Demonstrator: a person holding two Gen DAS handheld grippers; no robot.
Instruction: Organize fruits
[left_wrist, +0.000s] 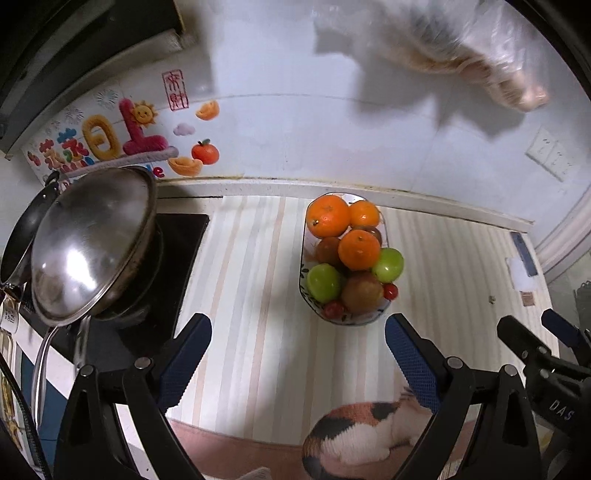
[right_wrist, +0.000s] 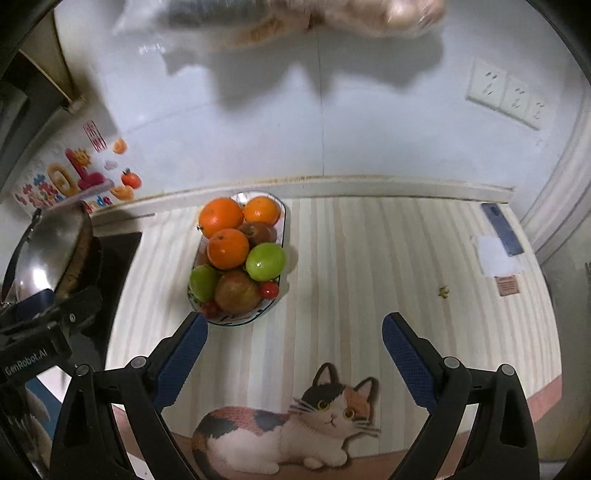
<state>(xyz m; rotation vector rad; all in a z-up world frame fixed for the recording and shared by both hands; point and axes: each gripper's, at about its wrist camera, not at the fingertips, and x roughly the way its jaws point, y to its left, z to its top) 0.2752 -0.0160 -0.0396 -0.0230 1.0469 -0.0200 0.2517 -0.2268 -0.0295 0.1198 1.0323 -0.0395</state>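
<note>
Both grippers hung above the striped mat (right_wrist: 332, 266) with nothing between their fingers. The left gripper (left_wrist: 298, 354) had its blue-padded jaws spread wide, touching nothing; the right gripper (right_wrist: 294, 350) likewise stood wide apart and empty. The fruit bowl (left_wrist: 360, 320), heaped with oranges (left_wrist: 359, 249), green fruits (left_wrist: 323, 282) and small red ones, rested on the mat near the wall, ahead of both grippers.

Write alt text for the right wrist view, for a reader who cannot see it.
A dish piled with oranges, green fruit and small red tomatoes sits on a striped mat with a printed cat. The open, empty right gripper hangs above the mat in the foreground. A metal pan sits at left.
</note>
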